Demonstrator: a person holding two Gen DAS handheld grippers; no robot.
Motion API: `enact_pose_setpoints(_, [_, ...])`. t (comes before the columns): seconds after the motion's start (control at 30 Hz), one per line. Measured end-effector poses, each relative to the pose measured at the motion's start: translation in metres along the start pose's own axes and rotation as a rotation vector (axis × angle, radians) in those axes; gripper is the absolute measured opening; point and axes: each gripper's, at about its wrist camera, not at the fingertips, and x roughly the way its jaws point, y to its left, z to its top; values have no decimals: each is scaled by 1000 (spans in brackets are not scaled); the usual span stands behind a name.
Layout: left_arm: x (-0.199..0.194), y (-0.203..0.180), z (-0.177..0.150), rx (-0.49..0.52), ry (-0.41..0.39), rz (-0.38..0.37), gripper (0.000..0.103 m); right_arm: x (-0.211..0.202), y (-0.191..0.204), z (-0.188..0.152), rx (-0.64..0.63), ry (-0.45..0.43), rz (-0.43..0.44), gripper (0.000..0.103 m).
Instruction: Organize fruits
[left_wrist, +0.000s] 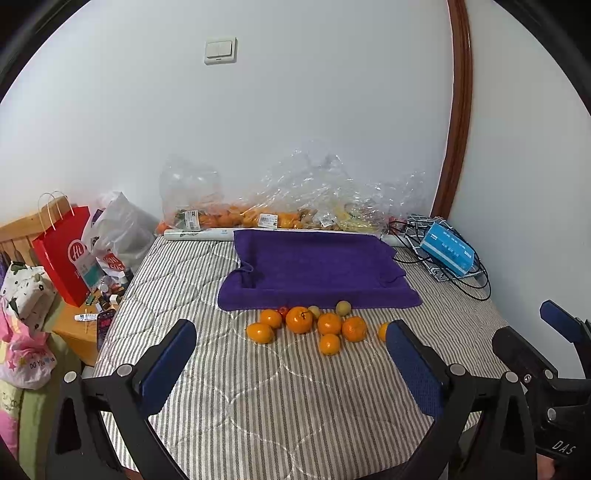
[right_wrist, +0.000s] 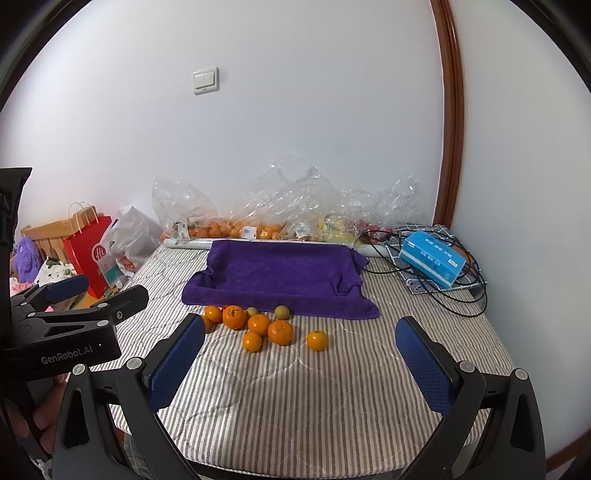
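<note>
None of the mandarins (right_wrist: 280, 332) sits on the purple towel (right_wrist: 280, 275) yet; left gripper (left_wrist: 291, 369) and right gripper (right_wrist: 301, 363) gape wide, empty.

Left claw (left_wrist: 291, 354), right claw (right_wrist: 301, 350): both agape.

Home bedroom: striped quilted mattress (left_wrist: 258, 387), wooden headboard (left_wrist: 18, 229) far left, cluttered bedside table (left_wrist: 74, 328), wall light switch (left_wrist: 220, 50).
</note>
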Motion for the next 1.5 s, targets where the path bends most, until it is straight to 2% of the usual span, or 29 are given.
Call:
enact_pose_setpoints(0.37, [1, 4, -3, 4, -2, 19, 103, 6, -3, 0, 16, 12, 5, 102])
enact_pose_setpoints(0.63, [13, 13, -2, -35, 8, 37, 103, 32, -6, -4, 9, 70, 14, 102])
enact_pose_setpoints(0.73, [25, 19, -2, -51, 19, 43, 103, 47, -8, -8, 16, 104, 16, 102])
enact_pose_setpoints(1.03, [63, 27, -4, -44, 62, 30, 103, 88, -16, -17, 12, 196, -47, 102])
enact_pose_setpoints(1.33, [113, 38, -16, -42, 127, 52, 103, 121, -30, -36, 29, 159, -2, 102])
enact_pose_setpoints(1.43, [130, 43, -21, -39, 137, 43, 102, 143, -34, -43, 21, 201, 0, 102])
enact_pose_setpoints(1.5, [144, 45, -25, -14, 168, 44, 103, 163, -34, -51, -2, 263, -4, 101])
